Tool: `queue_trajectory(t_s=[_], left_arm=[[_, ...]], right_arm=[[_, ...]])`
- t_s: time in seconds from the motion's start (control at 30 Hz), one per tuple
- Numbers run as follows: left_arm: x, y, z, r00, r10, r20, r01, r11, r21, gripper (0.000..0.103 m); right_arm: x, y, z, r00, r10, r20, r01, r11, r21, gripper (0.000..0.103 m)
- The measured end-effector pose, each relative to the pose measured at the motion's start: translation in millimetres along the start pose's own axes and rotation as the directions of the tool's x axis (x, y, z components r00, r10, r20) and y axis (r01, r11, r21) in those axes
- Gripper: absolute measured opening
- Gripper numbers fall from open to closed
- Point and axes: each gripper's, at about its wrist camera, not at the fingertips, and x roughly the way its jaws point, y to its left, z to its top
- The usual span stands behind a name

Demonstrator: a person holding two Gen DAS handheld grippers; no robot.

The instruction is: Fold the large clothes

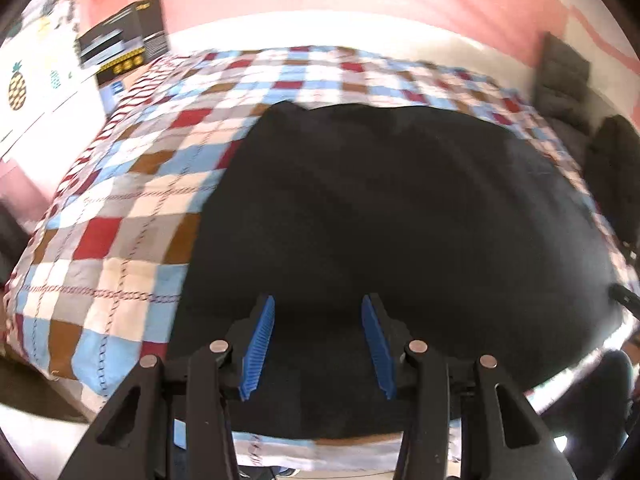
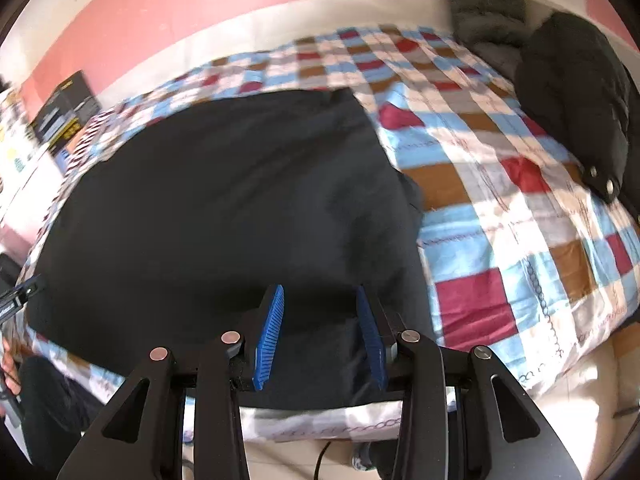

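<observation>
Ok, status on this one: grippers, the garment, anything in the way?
Left gripper open, right gripper open, both empty. Black garment spread on checked quilt. Dark jacket off right, clear of garment.

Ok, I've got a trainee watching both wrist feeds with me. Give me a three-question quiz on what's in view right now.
1. True or false: the left gripper is clamped on the black garment.
2. Multiple choice: the black garment lies on A) a bare floor, B) a checked quilt, C) a wooden table.
3. Fill in: in the right wrist view, the dark puffy jacket lies to the ____ of the black garment.

Key:
1. False. Both it and the right gripper are open with nothing between the blue pads.
2. B.
3. Right, apart from it, near the quilt's edge.
</observation>
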Motion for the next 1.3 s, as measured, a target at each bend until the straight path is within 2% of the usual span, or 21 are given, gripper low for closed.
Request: queue_trajectory(t_s=[0.1, 0.43, 0.5, 0.53, 0.6, 0.7, 0.9, 0.97, 1.07, 1.13, 1.2, 1.3], left_arm=[[5.4, 9.4, -1.9, 1.0, 0.0, -0.003, 0.0, 1.0, -0.025, 0.049], [10.7, 14.1, 11.7, 1.0, 0.014, 0.008, -0.014, 1.0, -0.008, 0.05], [14.5, 21.5, 19.6, 1.0, 0.021, 0.011, -0.021, 1.0, -0.017, 0.05], [16.8, 26.6, 23.6, 1.0, 0.024, 0.012, -0.024, 0.999, -0.028, 0.05], [22.9, 37.0, 31.0, 1.0, 0.027, 0.01, -0.026, 0.998, -0.057, 0.054], [35.0, 54.7, 40.6, 1.0, 0.023, -0.001, -0.023, 0.994, -0.108, 0.06], [48.6, 77.6, 51.1, 0.998, -0.064, -0.02, 0.058, 0.972, -0.228, 0.063], [50.5, 79.1, 55.0, 0.995, -0.096, -0.011, 0.091, 0.965, -0.244, 0.063], [61.8, 78.8, 58.5, 0.994, -0.109, -0.027, 0.099, 0.968, -0.232, 0.065], [73.7, 82.2, 56.3, 0.991, -0.126, -0.044, 0.112, 0.964, -0.24, 0.077], [80.8, 90.3, 52.0, 0.989, -0.142, -0.051, 0.123, 0.953, -0.277, 0.086], [88.3, 100.8, 47.3, 0.976, -0.21, -0.054, 0.181, 0.926, -0.332, 0.088]], right_arm=[[5.4, -5.9, 1.8, 1.0, -0.01, -0.004, 0.01, 1.0, 0.013, 0.039], [11.1, -17.7, 26.9, 1.0, -0.007, 0.014, 0.007, 0.999, 0.04, 0.039], [17.3, -24.7, 33.5, 1.0, -0.016, 0.006, 0.015, 0.998, 0.055, 0.057], [21.0, -28.1, 36.0, 1.0, -0.013, -0.003, 0.013, 0.998, 0.062, 0.062], [30.1, -38.2, 39.5, 1.0, 0.015, -0.028, -0.012, 0.995, 0.099, 0.069], [37.6, -46.7, 42.8, 0.998, 0.05, -0.04, -0.044, 0.99, 0.132, 0.073], [42.6, -51.6, 51.7, 0.995, 0.083, -0.047, -0.074, 0.983, 0.168, 0.075], [41.7, -50.9, 58.8, 0.994, 0.11, -0.029, -0.103, 0.979, 0.174, 0.075], [51.2, -53.2, 63.8, 0.989, 0.143, -0.04, -0.132, 0.97, 0.205, 0.075], [66.6, -61.3, 62.6, 0.98, 0.185, -0.079, -0.16, 0.955, 0.25, 0.079], [78.0, -73.2, 59.1, 0.97, 0.221, -0.102, -0.181, 0.935, 0.304, 0.092], [83.8, -80.8, 57.5, 0.958, 0.267, -0.107, -0.22, 0.92, 0.325, 0.093]])
